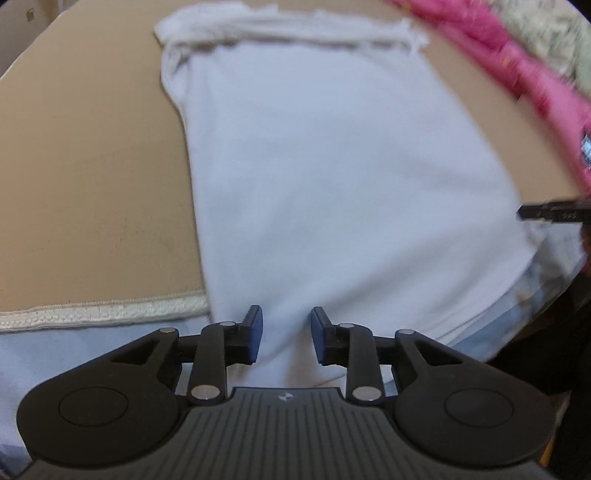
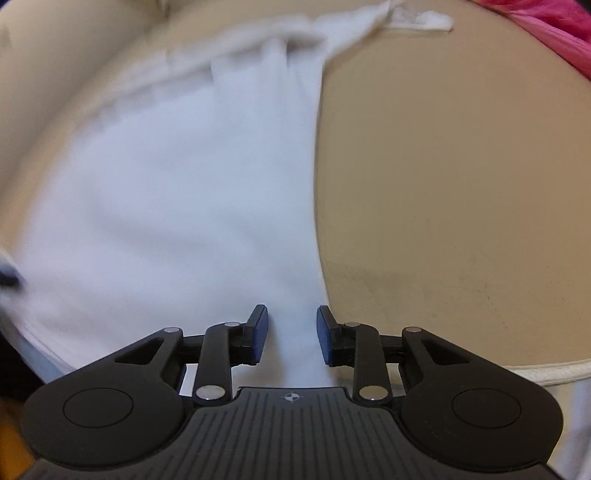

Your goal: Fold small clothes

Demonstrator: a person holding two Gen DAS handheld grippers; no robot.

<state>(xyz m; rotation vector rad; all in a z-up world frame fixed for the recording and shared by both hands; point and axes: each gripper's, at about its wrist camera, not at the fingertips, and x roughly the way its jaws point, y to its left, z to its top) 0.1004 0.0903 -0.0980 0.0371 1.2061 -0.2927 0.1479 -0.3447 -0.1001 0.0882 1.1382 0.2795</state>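
White garment (image 1: 332, 166) spread flat on a tan tabletop (image 1: 92, 166), near hem hanging over the front edge. Far end bunched up into a rumpled band (image 1: 277, 26), with a little loose strip sticking out at one corner (image 1: 415, 40). Same garment in the right wrist view (image 2: 177, 206), blurry, with its long side edge running up the middle and bare tabletop (image 2: 461, 184) to the right of it.

Left gripper (image 1: 287, 334) low over the near hem, black fingers (image 1: 255, 334) with blue pads spread apart, white cloth showing in the gap. Cannot tell if the pads touch the cloth. Not pinching anything.

Right gripper (image 2: 292, 334) low over the near right corner of the garment, fingers (image 2: 327, 334) spread apart too, the garment's side edge running right between them. Nothing pinched there either.

Cream trim (image 1: 103, 314) along the front edge of the tabletop, just left of the garment. Same trim on the right side in the other view (image 2: 546, 371).

Pink cloth (image 1: 524, 81) lying along the far right side of the tabletop, well apart from the grippers. Pale patterned cloth (image 1: 546, 37) just behind it. Corner of the pink cloth also at the top right of the right wrist view (image 2: 554, 29).

Dark bar (image 1: 550, 213) poking in from the right edge of the left wrist view, near the garment's side.
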